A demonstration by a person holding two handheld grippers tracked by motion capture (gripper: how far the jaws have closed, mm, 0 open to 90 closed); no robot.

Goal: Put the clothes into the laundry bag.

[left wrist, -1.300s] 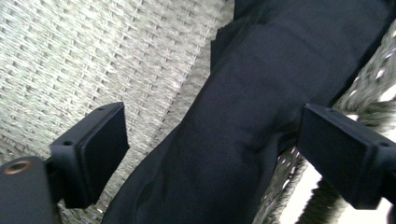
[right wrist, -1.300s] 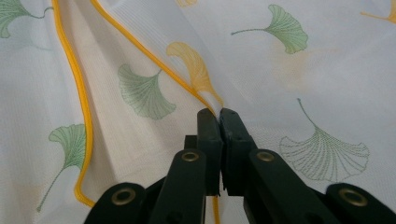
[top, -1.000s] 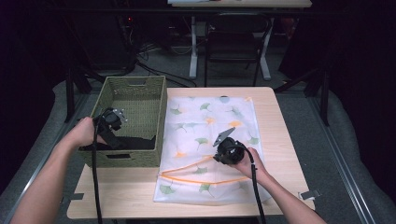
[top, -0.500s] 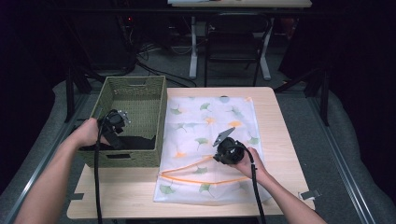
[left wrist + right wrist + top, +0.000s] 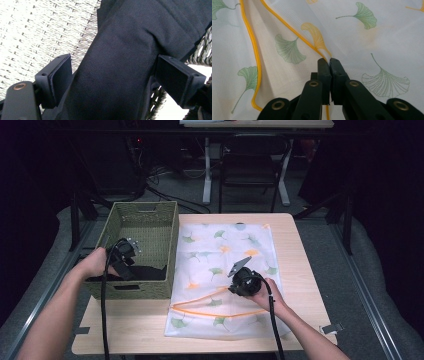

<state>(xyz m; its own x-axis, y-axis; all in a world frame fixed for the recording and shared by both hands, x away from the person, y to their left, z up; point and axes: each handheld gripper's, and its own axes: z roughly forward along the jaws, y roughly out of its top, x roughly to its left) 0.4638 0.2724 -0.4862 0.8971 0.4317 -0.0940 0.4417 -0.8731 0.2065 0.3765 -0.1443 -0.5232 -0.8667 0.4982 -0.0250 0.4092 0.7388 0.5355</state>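
A black garment [image 5: 150, 272] lies in the near end of a green woven basket [image 5: 145, 210]. My left gripper [image 5: 131, 265] reaches into the basket from its left side. In the left gripper view the jaws stand wide, one on each side of a thick fold of the black garment [image 5: 120, 50], over the woven basket floor [image 5: 37, 30]. A white mesh bag [image 5: 225, 245] printed with ginkgo leaves lies flat on the table. My right gripper [image 5: 232, 290] rests on it. In the right gripper view the right gripper [image 5: 327, 62] is shut on the bag's orange-trimmed rim [image 5: 294, 31].
The basket stands on the left half of the wooden table [image 5: 295, 250], its right wall against the bag's left edge. Cables trail from both grippers toward the near table edge. Beyond the table are a chair [image 5: 250, 170] and desk legs on a dark floor.
My left hand has shifted slightly lower over the basket's near left corner. The right hand and the bag have not moved.
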